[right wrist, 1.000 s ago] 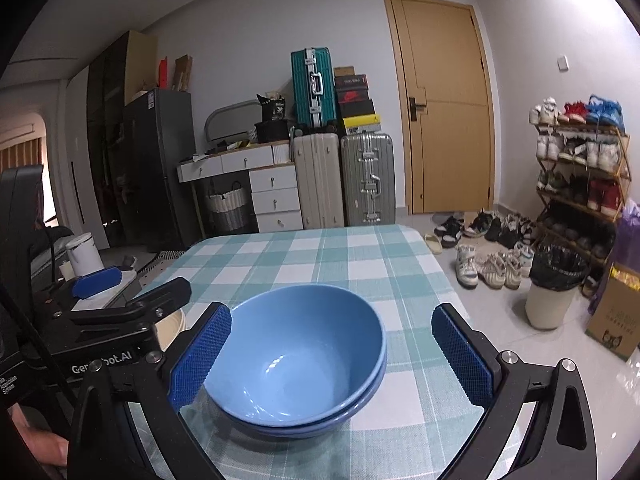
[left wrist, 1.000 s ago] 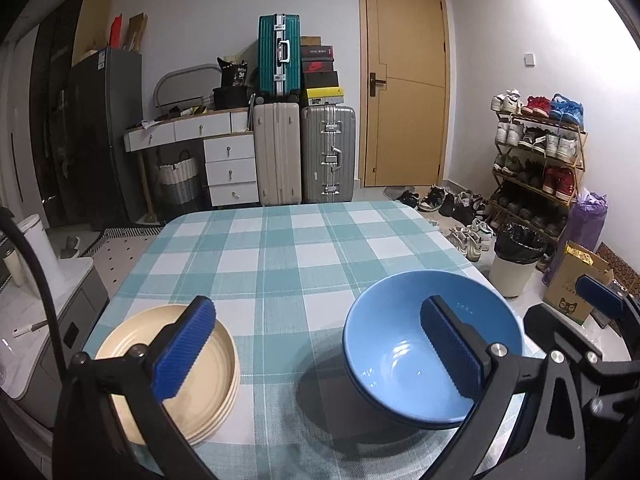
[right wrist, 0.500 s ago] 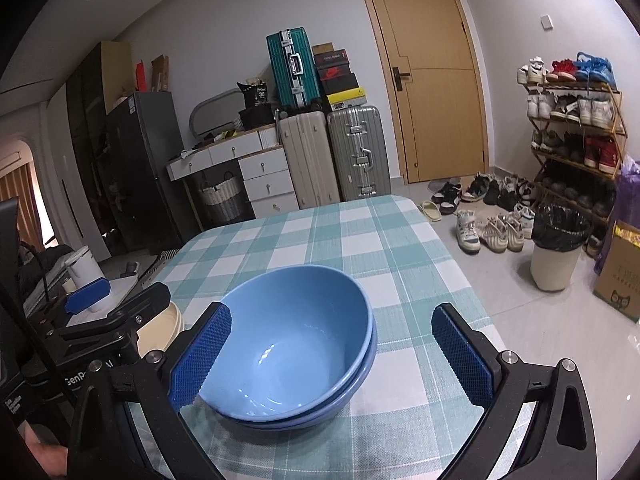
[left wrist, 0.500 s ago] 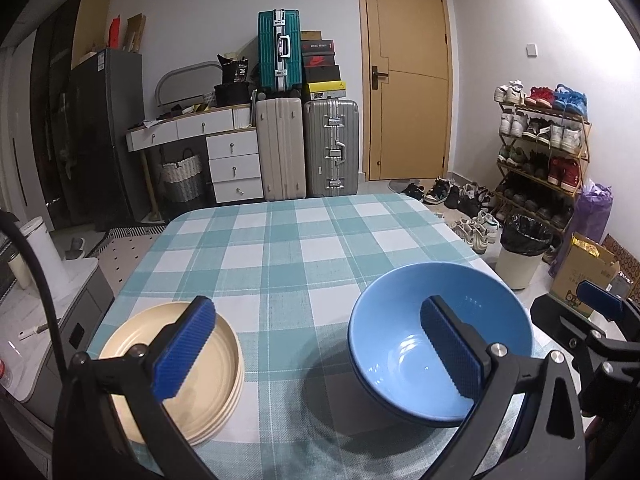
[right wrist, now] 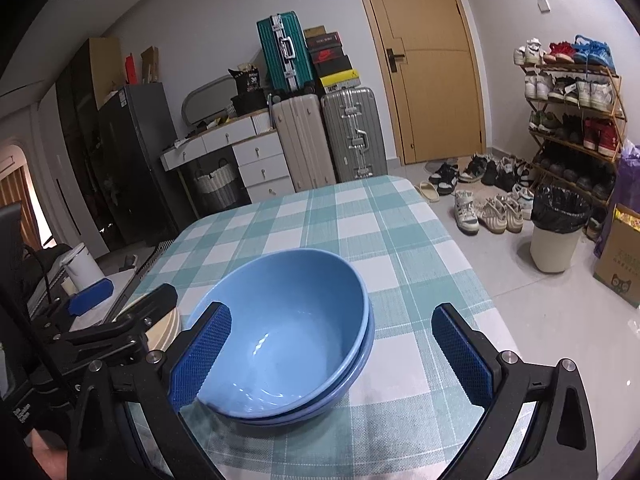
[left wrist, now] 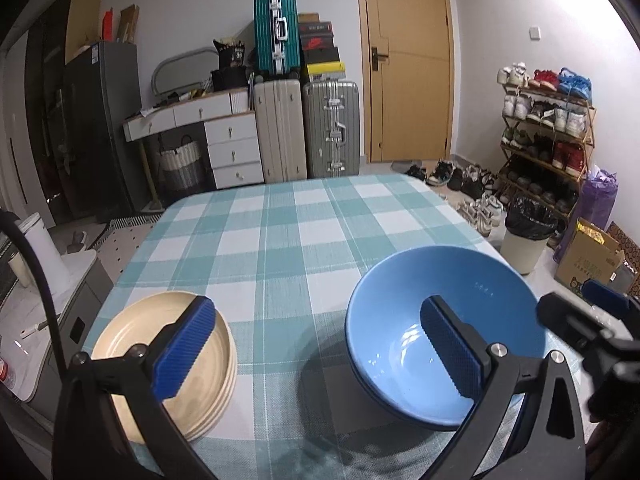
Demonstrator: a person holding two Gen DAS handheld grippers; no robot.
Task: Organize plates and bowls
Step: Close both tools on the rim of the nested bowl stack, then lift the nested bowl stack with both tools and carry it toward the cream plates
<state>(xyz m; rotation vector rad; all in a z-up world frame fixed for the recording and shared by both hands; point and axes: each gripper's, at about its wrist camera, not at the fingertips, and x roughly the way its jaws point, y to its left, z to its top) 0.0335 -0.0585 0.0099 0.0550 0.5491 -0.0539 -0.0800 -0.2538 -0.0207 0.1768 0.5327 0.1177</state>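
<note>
I have both tools hanging over the near edge of the checked tablecloth (left wrist: 304, 240), and I judge the sorting is near its end: the blue bowls (right wrist: 288, 332) sit nested, one inside another, in the lower middle of the right wrist frame, and the cream plates (left wrist: 208, 384) lie stacked at the lower left of the left wrist frame, well apart from the bowls.

My left gripper (left wrist: 316, 354) is spread wide and holds nothing, one blue pad over the plates, the other over the bowl's hollow. My right gripper (right wrist: 332, 354) is equally wide and empty, its left pad in front of the bowl's near rim, its right pad over bare cloth.

The bowls open upward; the top one looks tipped a little in the lower one. Being round, they have no long axis across the table, only the upright one through the stack. The plates lie flat, faces up.

I see no other dishes, so next I would only check the stacks and draw both tools clear.
</note>
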